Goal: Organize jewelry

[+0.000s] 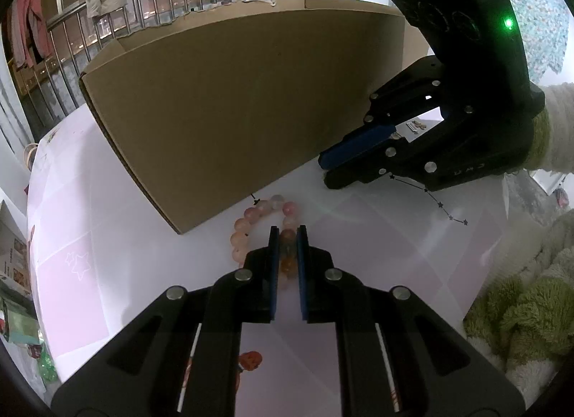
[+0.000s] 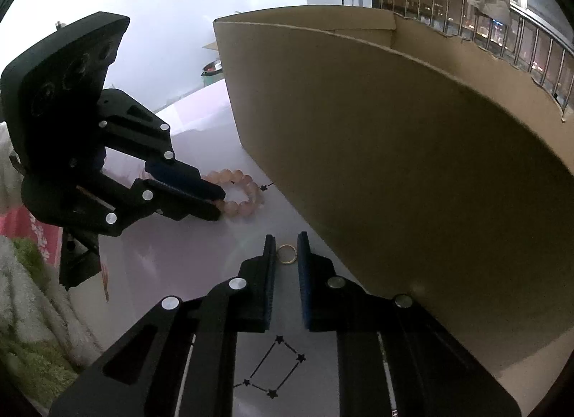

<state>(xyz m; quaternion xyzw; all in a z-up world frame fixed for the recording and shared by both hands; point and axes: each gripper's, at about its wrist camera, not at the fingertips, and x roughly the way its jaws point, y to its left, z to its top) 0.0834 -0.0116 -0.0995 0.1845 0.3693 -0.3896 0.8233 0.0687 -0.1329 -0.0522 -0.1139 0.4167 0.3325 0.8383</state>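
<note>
A bracelet of pink beads (image 1: 239, 237) (image 2: 247, 187) lies on the white table beside the tall cardboard box (image 1: 215, 112) (image 2: 394, 166). My left gripper (image 1: 288, 228) (image 2: 220, 203) is shut on the bracelet's near side, with beads squeezed between its blue pads. A small gold ring (image 2: 287, 263) lies flat on the table close to the box wall. My right gripper (image 2: 286, 237) (image 1: 324, 171) points down at it, and the ring sits between its fingertips, touching both pads. In the left wrist view the right gripper's fingers hide the ring.
The table top (image 1: 376, 237) is white and pink with printed black star lines (image 2: 276, 363). A fuzzy green and white blanket (image 1: 520, 309) (image 2: 21, 309) lies along the table's edge. Small charms (image 1: 416, 126) lie behind the right gripper. A metal railing with hanging clothes stands beyond the box.
</note>
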